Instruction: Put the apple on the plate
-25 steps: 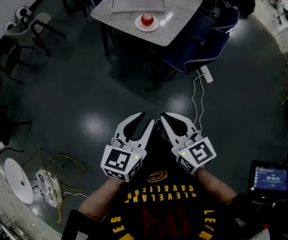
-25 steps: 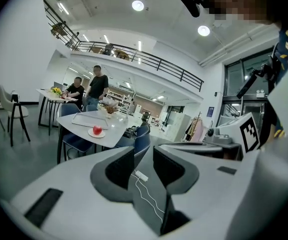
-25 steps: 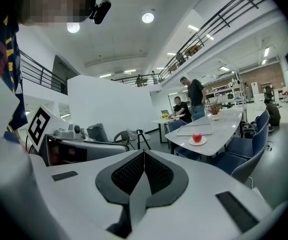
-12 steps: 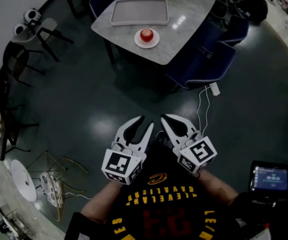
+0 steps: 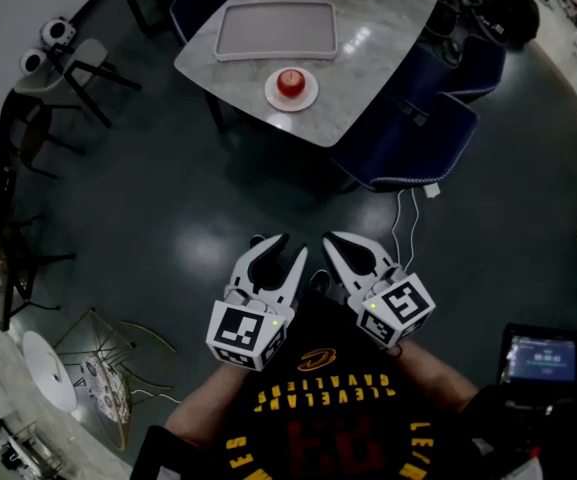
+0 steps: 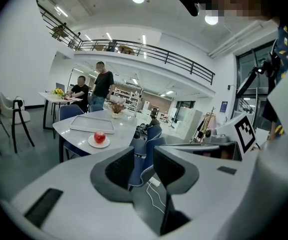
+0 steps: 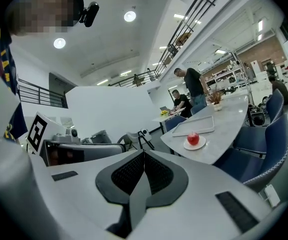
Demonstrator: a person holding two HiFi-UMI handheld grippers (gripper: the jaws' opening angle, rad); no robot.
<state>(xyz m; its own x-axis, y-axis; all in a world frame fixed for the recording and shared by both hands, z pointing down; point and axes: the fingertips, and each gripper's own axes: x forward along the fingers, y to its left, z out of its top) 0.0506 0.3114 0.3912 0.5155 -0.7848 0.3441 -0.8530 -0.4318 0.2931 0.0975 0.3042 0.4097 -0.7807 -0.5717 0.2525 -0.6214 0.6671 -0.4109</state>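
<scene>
A red apple sits on a small white plate near the front edge of a pale marble table, far ahead of me. My left gripper is held close to my chest, open, with nothing between its jaws. Beside it, my right gripper is shut and empty. In the left gripper view the apple and plate lie far beyond the open left gripper. The right gripper view shows the apple on its plate beyond the closed right gripper.
A grey tray lies on the table behind the plate. Blue chairs stand at the table's right side, and a white cable trails on the dark floor. Black chairs stand at left. Two people are at a far table.
The table with the apple has slid lower in the head view, so it appears nearer. Both grippers have kept their place and state in front of my chest.
</scene>
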